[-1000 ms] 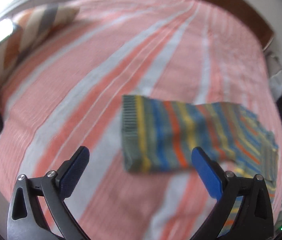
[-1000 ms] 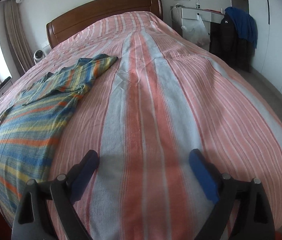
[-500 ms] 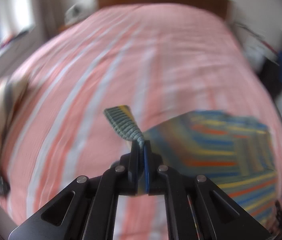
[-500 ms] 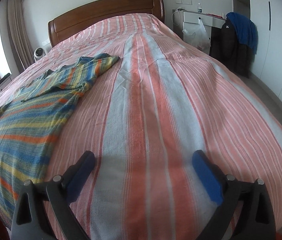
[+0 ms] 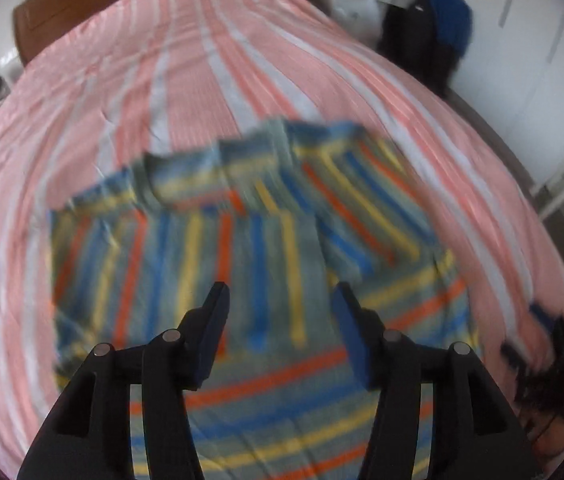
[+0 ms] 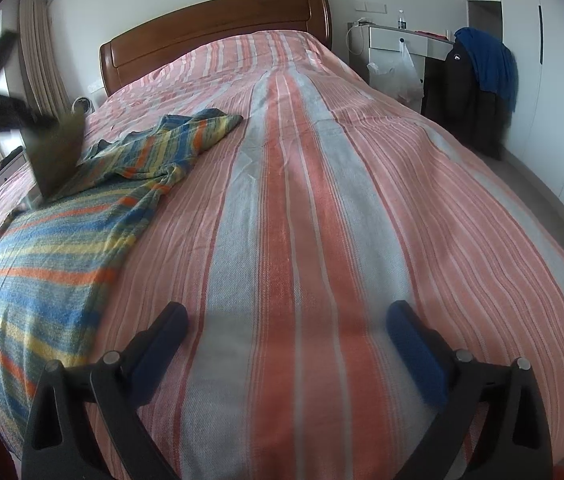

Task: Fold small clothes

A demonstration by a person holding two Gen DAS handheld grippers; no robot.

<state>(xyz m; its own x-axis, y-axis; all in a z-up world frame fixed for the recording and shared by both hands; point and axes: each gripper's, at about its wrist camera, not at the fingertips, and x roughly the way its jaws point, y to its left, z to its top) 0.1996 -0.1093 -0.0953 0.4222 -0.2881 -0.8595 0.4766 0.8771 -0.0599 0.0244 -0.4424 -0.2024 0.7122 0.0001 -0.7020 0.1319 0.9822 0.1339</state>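
— What is filling the frames?

— The bed [image 6: 321,208], under its pink, orange and grey striped cover, is taking up nearly all of both views, its wooden headboard [image 6: 218,36] sitting at the top of the right wrist frame.

— And the garment?

— The striped sweater [image 6: 54,240] is lying along the left edge of the right wrist frame; in the left wrist view it is spreading across the middle and bottom, one sleeve [image 5: 202,264] lying folded over the body, though motion blur is making that fold hard to judge.

— The tools?

— The left gripper [image 5: 280,320] is hanging over the sweater, its jaws having just been opening, nothing between them. The right gripper [image 6: 285,344] is sitting with jaws wide apart over bare cover, bottom centre.
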